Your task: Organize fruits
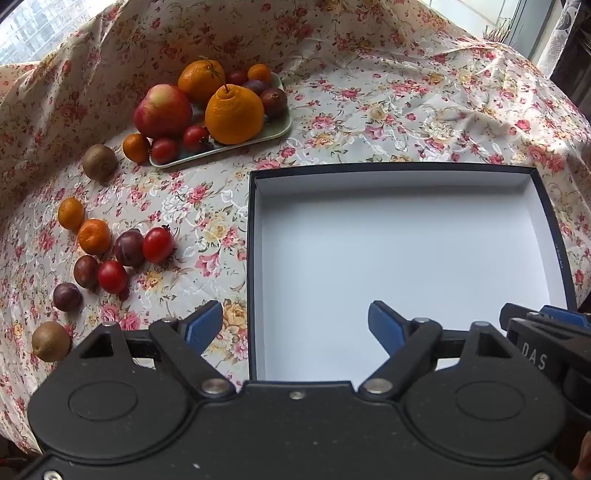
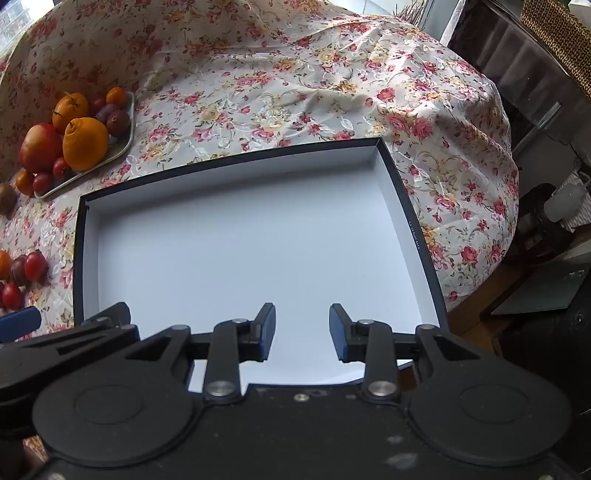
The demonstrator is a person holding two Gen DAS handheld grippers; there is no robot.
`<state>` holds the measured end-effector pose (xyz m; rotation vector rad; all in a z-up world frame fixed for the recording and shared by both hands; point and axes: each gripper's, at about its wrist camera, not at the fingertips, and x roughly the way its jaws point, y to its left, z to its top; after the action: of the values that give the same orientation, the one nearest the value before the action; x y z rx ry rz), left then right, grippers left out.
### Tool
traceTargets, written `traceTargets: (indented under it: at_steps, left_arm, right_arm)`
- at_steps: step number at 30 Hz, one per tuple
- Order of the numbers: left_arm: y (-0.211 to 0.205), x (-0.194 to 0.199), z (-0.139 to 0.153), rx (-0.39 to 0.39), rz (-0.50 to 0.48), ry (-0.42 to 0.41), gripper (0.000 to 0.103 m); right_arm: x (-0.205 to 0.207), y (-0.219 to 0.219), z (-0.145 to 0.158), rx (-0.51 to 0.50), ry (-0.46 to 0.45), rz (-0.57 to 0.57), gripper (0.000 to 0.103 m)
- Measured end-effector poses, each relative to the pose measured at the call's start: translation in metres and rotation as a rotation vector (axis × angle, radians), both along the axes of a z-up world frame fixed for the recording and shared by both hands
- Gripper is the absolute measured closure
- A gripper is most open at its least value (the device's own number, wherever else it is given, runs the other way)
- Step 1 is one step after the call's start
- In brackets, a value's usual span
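A shallow box (image 1: pixel 402 175) with a dark rim and a bare white floor lies on the flowered cloth. My left gripper (image 1: pixel 295 325) hangs wide open over its near left edge, nothing between the fingers. My right gripper (image 2: pixel 303 330) stands open over the box (image 2: pixel 258 153), also holding nothing. A pale green tray (image 1: pixel 273 131) at the far left carries a big orange (image 1: pixel 234 114), an apple (image 1: pixel 162 110), another orange and small fruits. Loose on the cloth lie tangerines (image 1: pixel 94 236), cherry tomatoes (image 1: pixel 158 244), plums (image 1: pixel 128 247) and two kiwis (image 1: pixel 99 162).
The flowered cloth (image 2: pixel 295 92) covers the whole table and drapes over its right edge. Beyond that edge I see wooden floor, dark furniture (image 2: pixel 546 325) and a woven chair back (image 2: pixel 554 33). A window lies behind the table.
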<state>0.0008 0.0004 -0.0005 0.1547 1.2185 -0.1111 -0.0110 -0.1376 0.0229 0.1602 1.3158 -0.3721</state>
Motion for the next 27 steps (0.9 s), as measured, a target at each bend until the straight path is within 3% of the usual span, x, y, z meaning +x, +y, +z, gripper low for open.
traceTargets:
  at_steps: [27]
  left_arm:
    - [0.0044,0.0015,0.0007,-0.02,0.014,0.006,0.018]
  right_arm:
    - [-0.0008,-0.0009,0.0,0.004,-0.004,0.002,0.068]
